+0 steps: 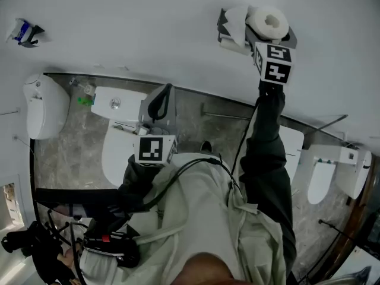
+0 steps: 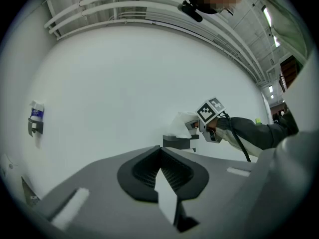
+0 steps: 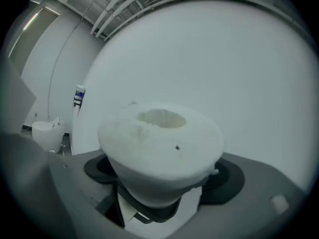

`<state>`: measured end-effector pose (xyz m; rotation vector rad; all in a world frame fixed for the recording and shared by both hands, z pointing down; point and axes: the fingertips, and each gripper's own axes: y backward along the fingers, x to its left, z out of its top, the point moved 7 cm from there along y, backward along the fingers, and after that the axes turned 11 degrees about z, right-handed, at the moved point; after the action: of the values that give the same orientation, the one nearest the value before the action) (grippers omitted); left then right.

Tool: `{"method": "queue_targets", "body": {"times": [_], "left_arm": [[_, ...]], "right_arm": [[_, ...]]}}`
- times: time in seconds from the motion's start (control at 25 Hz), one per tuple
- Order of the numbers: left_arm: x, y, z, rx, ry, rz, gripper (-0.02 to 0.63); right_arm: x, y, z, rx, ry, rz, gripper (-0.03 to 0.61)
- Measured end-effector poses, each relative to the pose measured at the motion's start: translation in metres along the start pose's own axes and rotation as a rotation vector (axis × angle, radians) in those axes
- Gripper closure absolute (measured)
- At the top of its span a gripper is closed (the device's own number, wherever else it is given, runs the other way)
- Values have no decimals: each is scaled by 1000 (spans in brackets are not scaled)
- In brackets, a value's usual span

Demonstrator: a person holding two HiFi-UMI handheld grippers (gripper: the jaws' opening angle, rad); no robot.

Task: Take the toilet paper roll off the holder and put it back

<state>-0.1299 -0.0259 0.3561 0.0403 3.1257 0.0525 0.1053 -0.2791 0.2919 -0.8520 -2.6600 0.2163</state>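
The white wall (image 1: 148, 34) fills the upper part of the head view, and below it there is a grey stone-pattern floor (image 1: 71, 159). The person's light jacket (image 1: 202, 218) takes the lower middle, with the dark right sleeve (image 1: 267, 153) stretched up toward the wall. On the floor stand a white toilet (image 1: 122, 141) just behind the left gripper and another white toilet (image 1: 44, 108) further to the left. The left gripper (image 2: 162, 171) is held low, near the person's body, and points at the wall; its dark jaws are pressed together with nothing between them. The right gripper (image 1: 265, 40) is raised high to the wall and its jaws are clenched on the toilet paper roll (image 3: 162, 143), which they grasp by its sides, so the open core looks up at the camera. The roll is just beside the grey holder (image 1: 228, 37) on the wall, at its right side; I cannot tell if it touches the holder. A loose white sheet (image 1: 237, 19) hangs over the holder. Far to the left, a small blue and white object (image 1: 24, 31) is fixed on the wall.
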Motion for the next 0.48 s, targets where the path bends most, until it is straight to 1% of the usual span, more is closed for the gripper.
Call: {"method": "queue_targets", "body": {"times": [0.12, 0.2, 0.24, 0.28, 0.36, 0.48], "left_arm": [[-4, 0, -1, 7, -5, -15, 607], [-4, 1, -3, 10, -7, -18, 607], [-3, 1, -3, 11, -7, -18, 607], [-2, 1, -3, 12, -6, -15, 607], [1, 2, -4, 16, -2, -6, 607], [3, 3, -4, 14, 5, 4, 607]], "right_arm": [[-5, -10, -8, 20, -58, -8, 104], [-7, -15, -17, 33, -71, -26, 104], [-7, -13, -22, 22, -78, -38, 104], [-8, -9, -28, -8, -98, -53, 104], [-7, 6, -41, -98, -181, -71, 104], [7, 40, -60, -242, -319, -33, 104]]}}
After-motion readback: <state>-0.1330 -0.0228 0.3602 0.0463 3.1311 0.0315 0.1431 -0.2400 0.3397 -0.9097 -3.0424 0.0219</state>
